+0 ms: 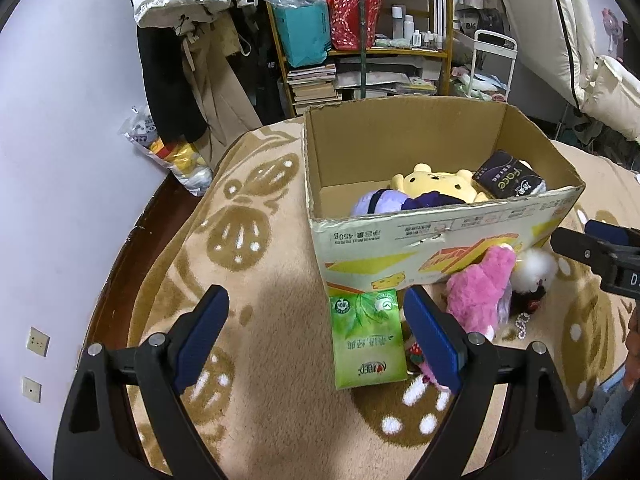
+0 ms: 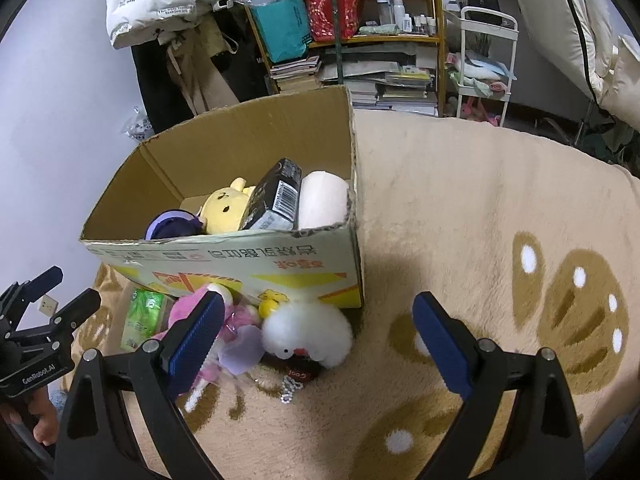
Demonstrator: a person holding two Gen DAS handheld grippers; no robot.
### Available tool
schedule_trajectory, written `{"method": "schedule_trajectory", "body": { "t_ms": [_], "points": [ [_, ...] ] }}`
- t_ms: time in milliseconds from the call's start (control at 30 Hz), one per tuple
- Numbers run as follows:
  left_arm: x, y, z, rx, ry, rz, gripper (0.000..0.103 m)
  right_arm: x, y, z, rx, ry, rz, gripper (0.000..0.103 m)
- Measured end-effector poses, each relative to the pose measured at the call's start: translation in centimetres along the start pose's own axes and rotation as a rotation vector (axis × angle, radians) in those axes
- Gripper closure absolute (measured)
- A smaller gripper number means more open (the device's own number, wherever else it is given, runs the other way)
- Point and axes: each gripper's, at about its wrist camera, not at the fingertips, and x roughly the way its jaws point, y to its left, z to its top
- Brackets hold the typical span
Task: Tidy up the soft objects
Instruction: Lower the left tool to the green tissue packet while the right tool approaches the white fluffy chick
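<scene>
Since the cardboard box [image 1: 440,236] is the biggest thing on the blanket [image 2: 460,200] and already holds a yellow bear plush [image 2: 224,212], a dark tissue pack [image 2: 276,196] and a white roll [image 2: 323,200], you should treat it as the destination and leave it where it sits. It looks light and stiff enough to slide if you bump it.

Just in front of its near wall lie the loose pieces. The green tissue pack [image 1: 366,338] lies flat and is probably light, squashy and slick in its wrapper; take it across the short sides. The pink plush [image 1: 480,292] leans against the box and should compress a lot, so clamp deep on the body, not a limb. The white fluffy toy [image 2: 306,330] beside it will give under the pads too; grip its middle, and mind the small bead chain [image 2: 289,390] trailing near it.

Your left gripper [image 1: 316,334] has its fingers wide apart and empty, just left of the green pack. Your right gripper [image 2: 318,340] is likewise spread and empty, framing the white toy.

The right view shows the white roll and the toy's face, which the left view does not show; the left view shows the green pack whole, half hidden in the right.
</scene>
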Motion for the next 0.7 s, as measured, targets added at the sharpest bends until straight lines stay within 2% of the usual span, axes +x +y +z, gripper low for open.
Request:
{"method": "schedule_trajectory", "body": {
  "t_ms": [700],
  "points": [
    [3.8,-0.8,-0.8,0.048,0.106,-0.009,0.015,2.7,-0.3,-0.3,0.001,0.087,-0.021,0.004]
  ]
}}
